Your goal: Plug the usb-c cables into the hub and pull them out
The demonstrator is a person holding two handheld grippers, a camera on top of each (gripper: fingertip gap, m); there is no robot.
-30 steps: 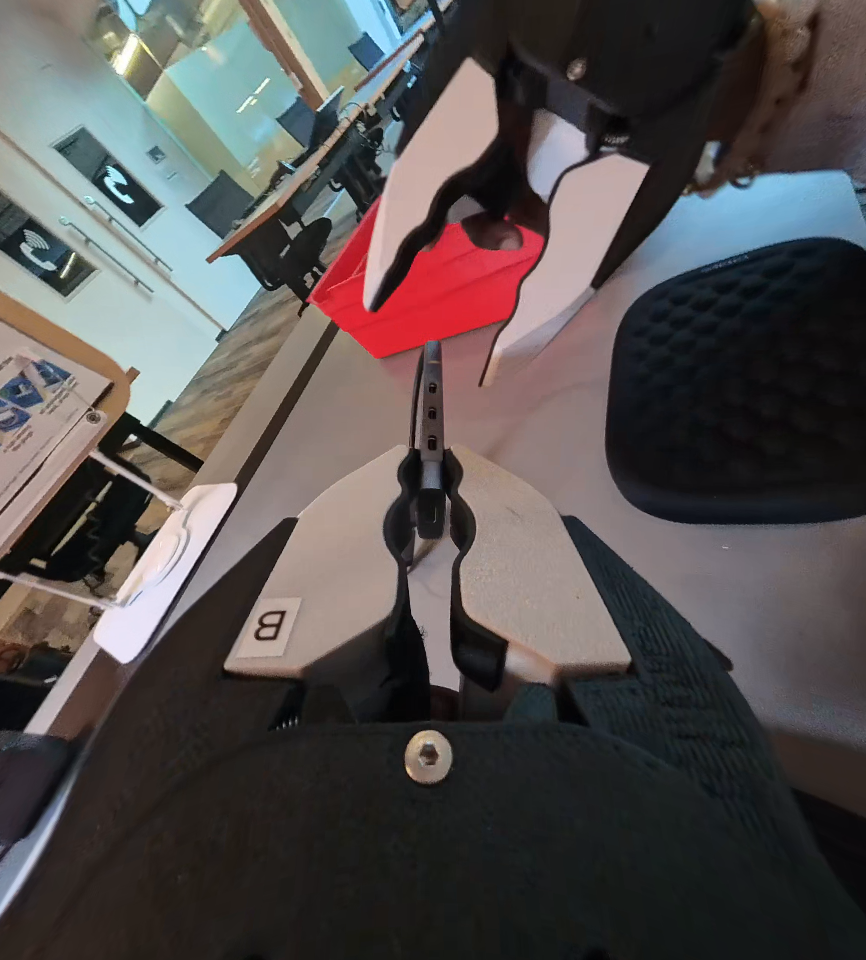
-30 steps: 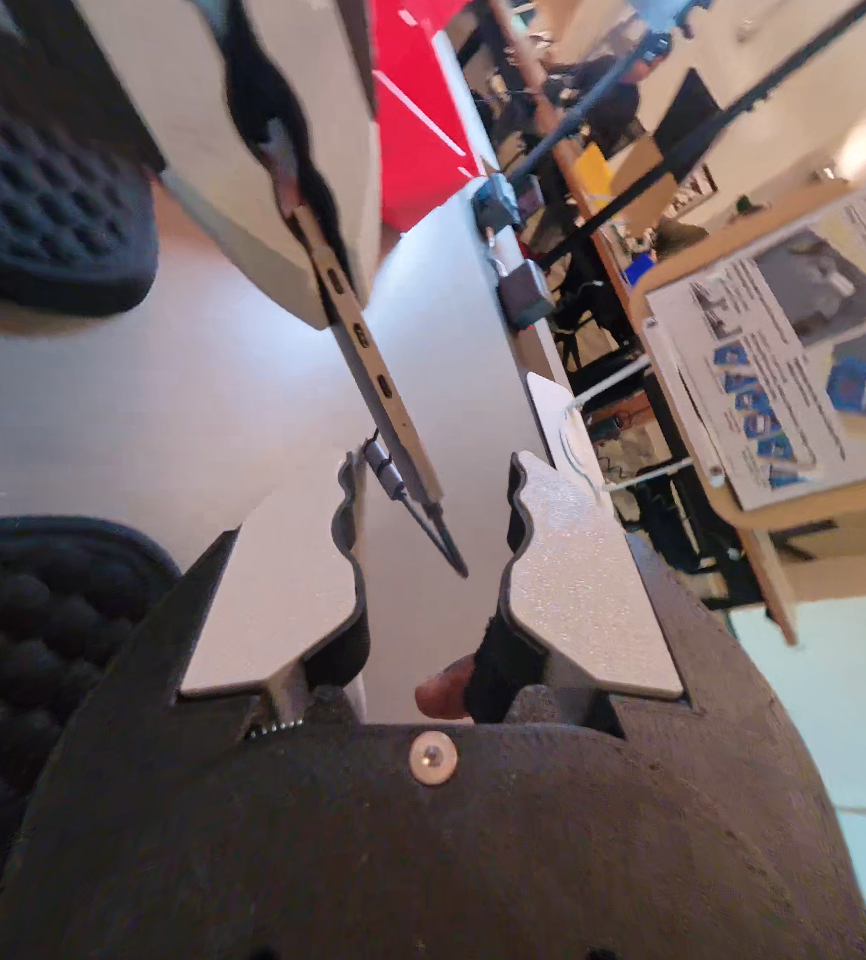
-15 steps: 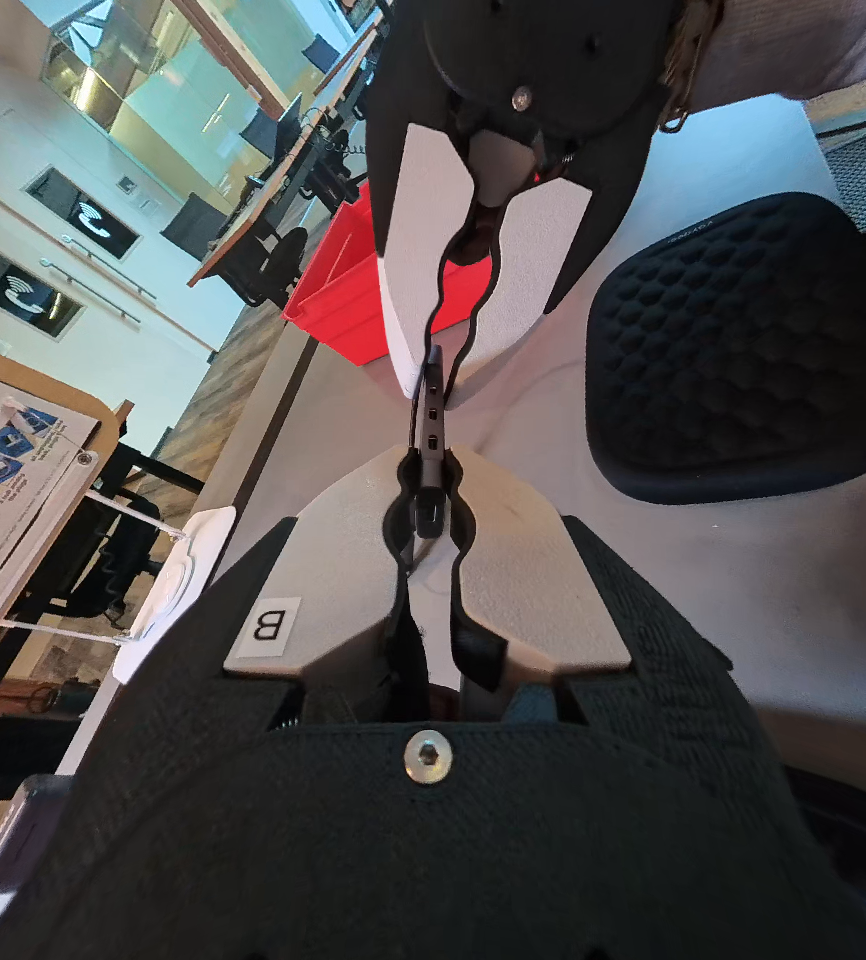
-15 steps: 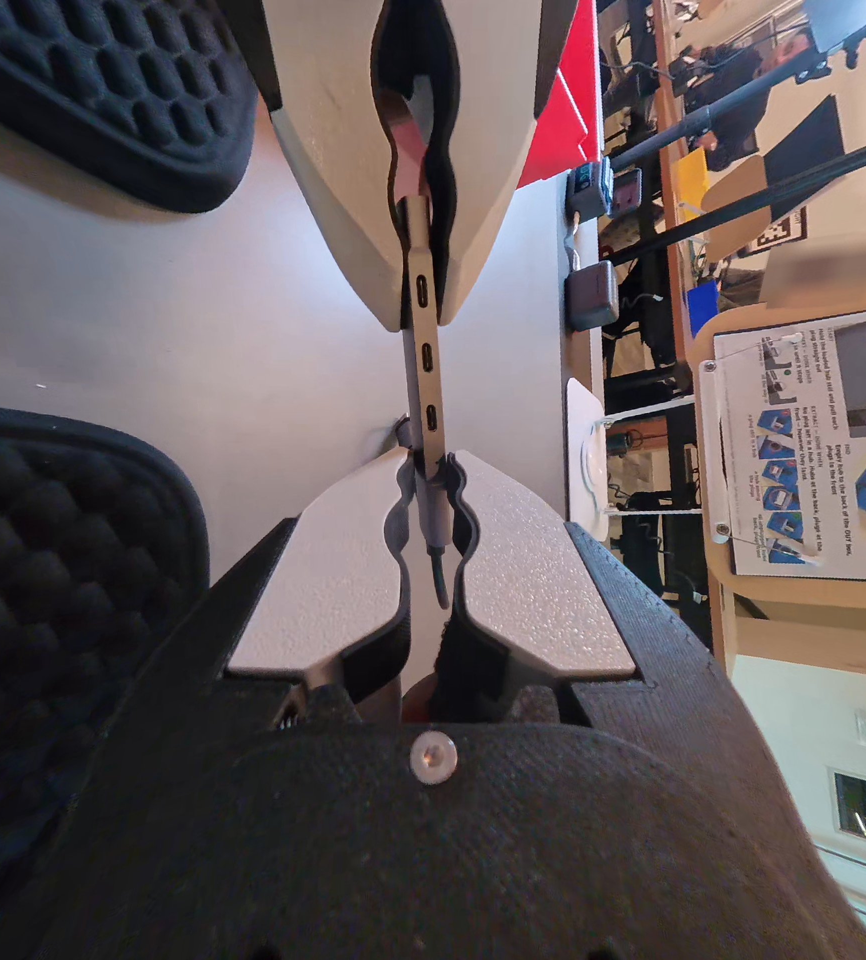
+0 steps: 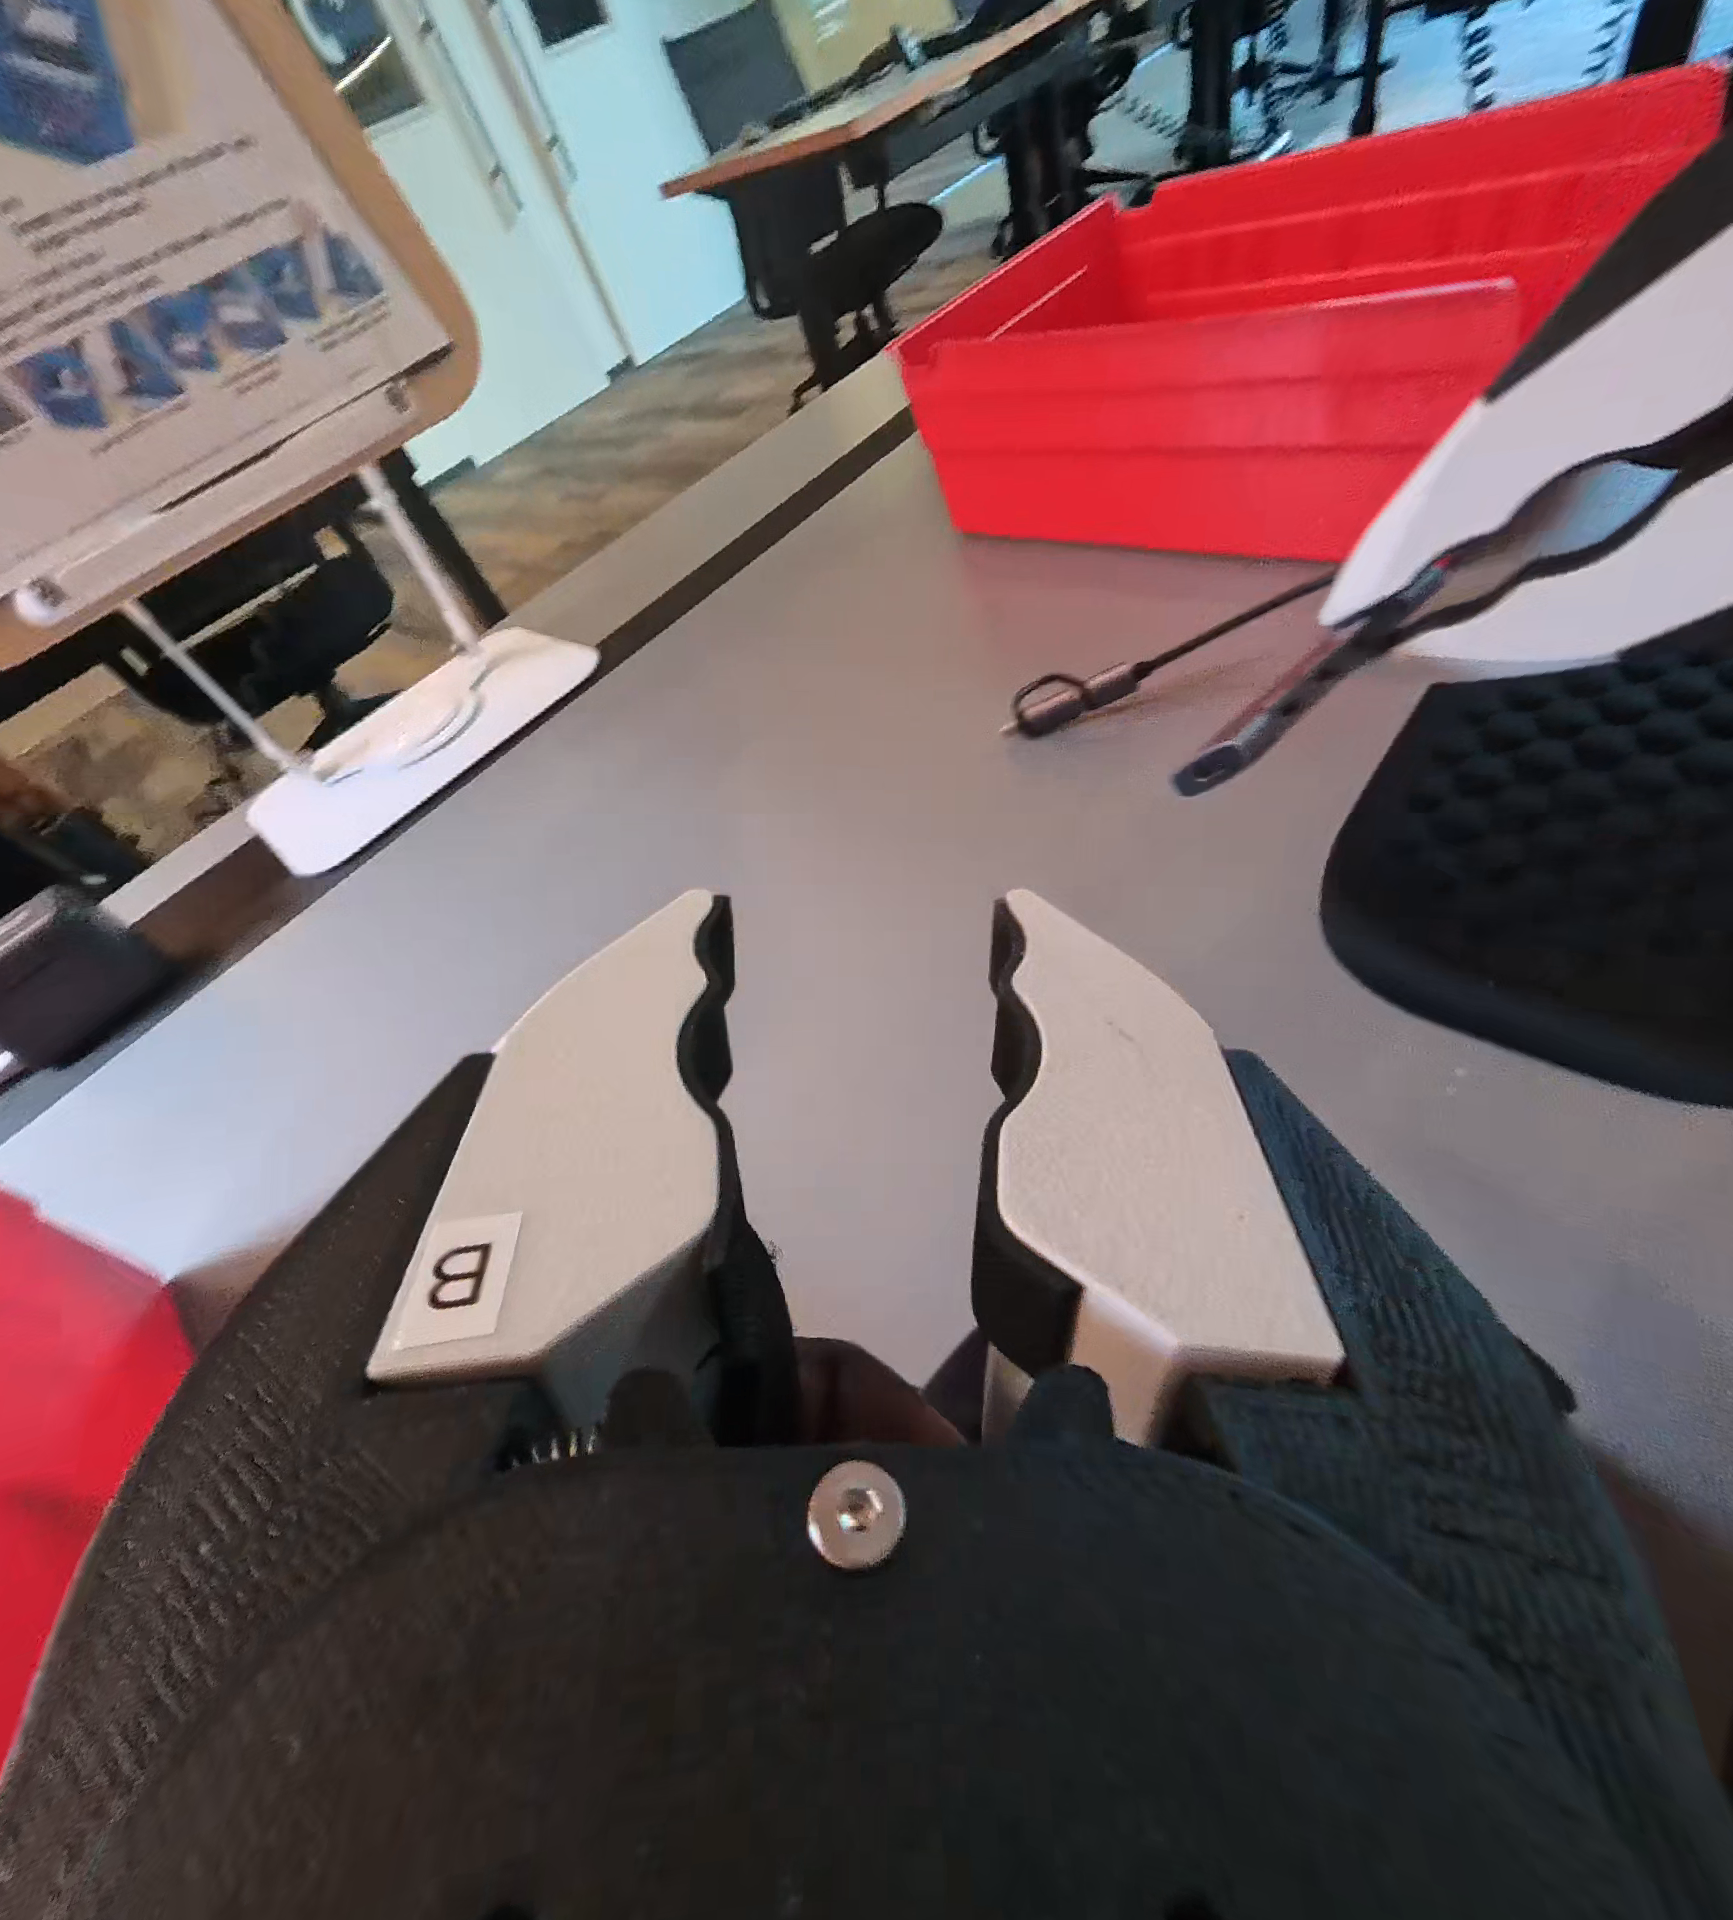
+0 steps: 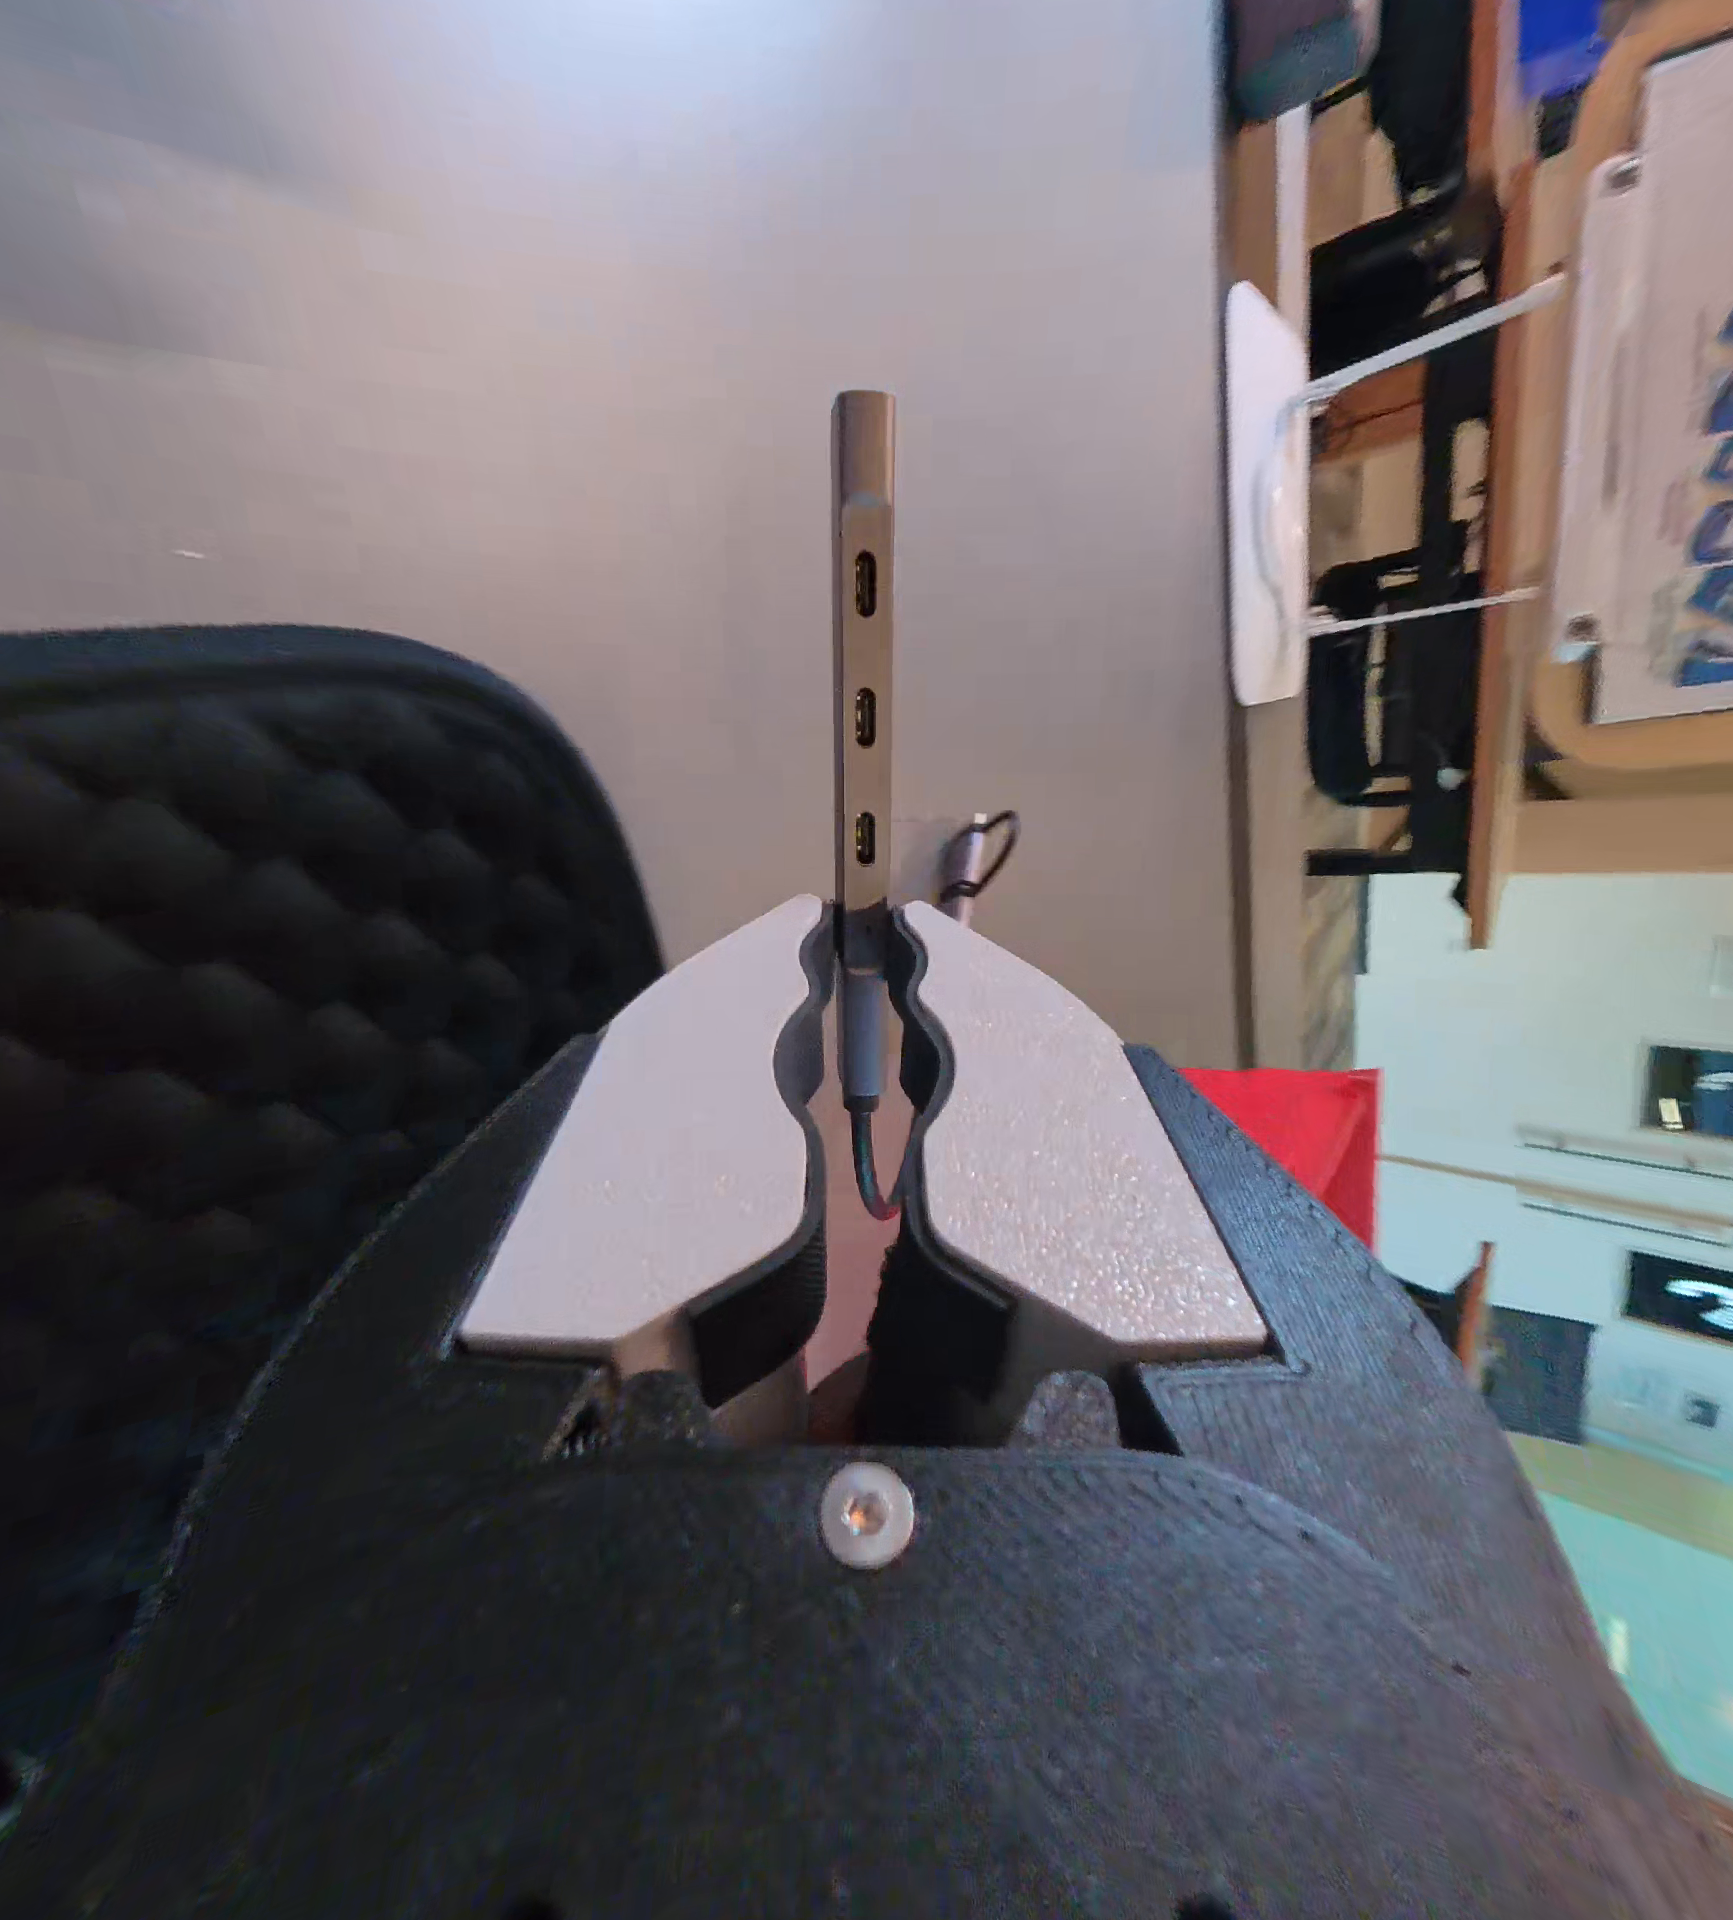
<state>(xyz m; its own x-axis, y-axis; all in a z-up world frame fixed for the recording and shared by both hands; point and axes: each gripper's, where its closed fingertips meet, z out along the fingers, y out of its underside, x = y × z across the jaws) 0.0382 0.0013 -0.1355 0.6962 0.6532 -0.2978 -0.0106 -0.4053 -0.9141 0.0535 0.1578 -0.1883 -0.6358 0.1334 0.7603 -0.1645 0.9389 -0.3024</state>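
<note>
Released by the left gripper (image 5: 862,925), whose jaws now gape empty, the hub (image 6: 864,665) sits mid-frame clamped in the right gripper (image 6: 864,920); the cable (image 5: 1090,696), upper right, likely comes next.

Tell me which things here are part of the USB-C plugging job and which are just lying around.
Part of the job:
- hub, clamped in the right hand-held gripper
- cable plug on the table
- open left hand-held gripper

Just lying about:
- red bin
- black cushion
- instruction sign
</note>
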